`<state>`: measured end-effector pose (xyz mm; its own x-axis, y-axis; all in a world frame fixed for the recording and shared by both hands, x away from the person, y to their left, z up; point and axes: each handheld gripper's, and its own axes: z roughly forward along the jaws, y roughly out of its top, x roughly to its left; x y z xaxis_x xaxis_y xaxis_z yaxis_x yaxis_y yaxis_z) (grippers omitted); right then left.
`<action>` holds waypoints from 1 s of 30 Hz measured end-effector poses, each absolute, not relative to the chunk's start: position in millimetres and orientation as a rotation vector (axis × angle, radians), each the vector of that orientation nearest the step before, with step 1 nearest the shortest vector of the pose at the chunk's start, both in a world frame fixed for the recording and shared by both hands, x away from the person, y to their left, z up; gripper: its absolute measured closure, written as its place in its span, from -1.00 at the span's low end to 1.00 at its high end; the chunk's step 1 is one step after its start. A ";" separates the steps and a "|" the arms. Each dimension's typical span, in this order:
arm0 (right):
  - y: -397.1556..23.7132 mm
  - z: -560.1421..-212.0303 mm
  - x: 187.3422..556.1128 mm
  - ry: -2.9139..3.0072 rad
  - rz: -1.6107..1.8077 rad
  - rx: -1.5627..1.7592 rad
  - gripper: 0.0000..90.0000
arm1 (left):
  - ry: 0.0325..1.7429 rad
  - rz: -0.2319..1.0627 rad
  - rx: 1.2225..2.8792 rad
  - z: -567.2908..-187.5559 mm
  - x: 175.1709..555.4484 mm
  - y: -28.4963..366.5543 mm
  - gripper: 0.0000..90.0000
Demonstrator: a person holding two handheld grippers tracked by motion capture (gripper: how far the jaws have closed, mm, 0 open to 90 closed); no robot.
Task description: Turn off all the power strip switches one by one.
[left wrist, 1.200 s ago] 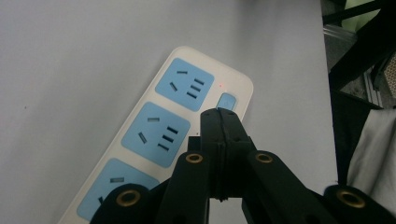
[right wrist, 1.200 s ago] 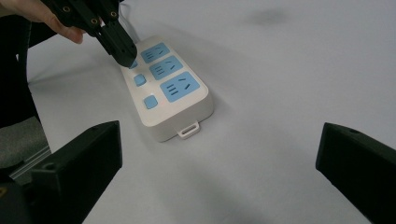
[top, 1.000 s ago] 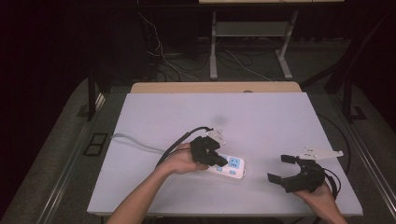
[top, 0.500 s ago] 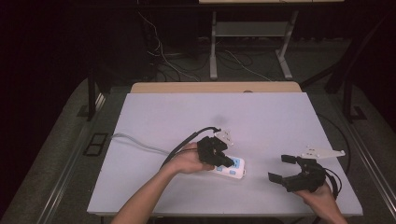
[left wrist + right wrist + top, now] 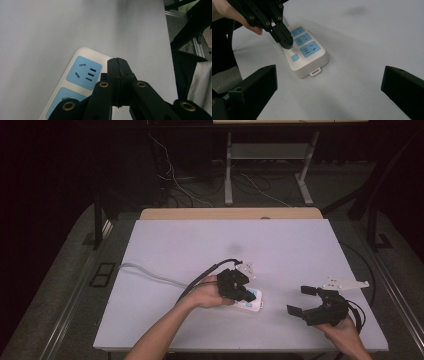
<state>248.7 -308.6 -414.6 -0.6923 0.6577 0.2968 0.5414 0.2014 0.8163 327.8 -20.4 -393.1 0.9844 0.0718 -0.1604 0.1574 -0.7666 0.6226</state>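
The power strip (image 5: 248, 300) lies flat on the white surface (image 5: 190, 240), toward the near edge and a little right of the middle, its three blue socket faces up and a blue switch button (image 5: 295, 57) near the end that carries a small hanging loop. The left claw (image 5: 287, 43) has its jaws pressed fully together with nothing between them, and its closed tip comes down on the strip's top face just beside the button, at the edge of the nearest socket. From the right gripper view the tip seems to rest a touch short of the button, though contact is hard to judge.

The right claw (image 5: 306, 301) sits well apart, low over the surface near the right corner, jaws spread wide and empty.

The likely trouble: the strip is not held down, so a slanted push could slide or pivot it across the smooth surface. A tip landing off the button would press the casing or a socket slot instead.
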 end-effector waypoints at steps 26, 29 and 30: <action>-310.1 -414.9 248.6 2.344 1.507 1.170 -1.00 | 0.162 -0.188 2.484 -410.2 328.7 -25.2 0.99; -310.2 -414.8 248.5 2.343 1.508 1.171 -1.00 | 0.180 -0.181 2.479 -410.3 330.2 -24.0 0.99; -310.2 -414.7 248.4 2.343 1.508 1.171 -1.00 | 0.185 -0.186 2.476 -410.5 330.6 -23.7 0.99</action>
